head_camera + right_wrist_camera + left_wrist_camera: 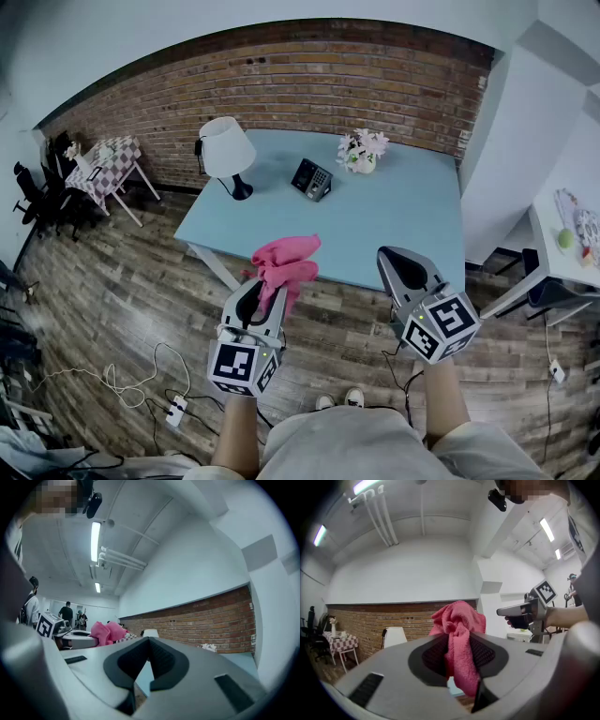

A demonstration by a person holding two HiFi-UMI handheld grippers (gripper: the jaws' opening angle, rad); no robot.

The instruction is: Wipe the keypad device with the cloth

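Note:
A black keypad device (312,178) stands tilted near the middle of the light blue table (394,230). My left gripper (270,289) is shut on a pink cloth (286,262), held in front of the table's near edge; the cloth (459,641) bunches up between the jaws in the left gripper view. My right gripper (396,262) is shut with nothing in it, level with the table's near edge and to the right of the left one. The right gripper view shows its jaws (149,656) meeting and the cloth (107,632) off to the left. Both grippers are well short of the keypad.
A white table lamp (227,150) stands at the table's back left and a small pot of flowers (361,152) behind the keypad. A brick wall (281,84) runs behind. Cables and a power strip (173,410) lie on the wood floor. A white cabinet (525,141) stands right.

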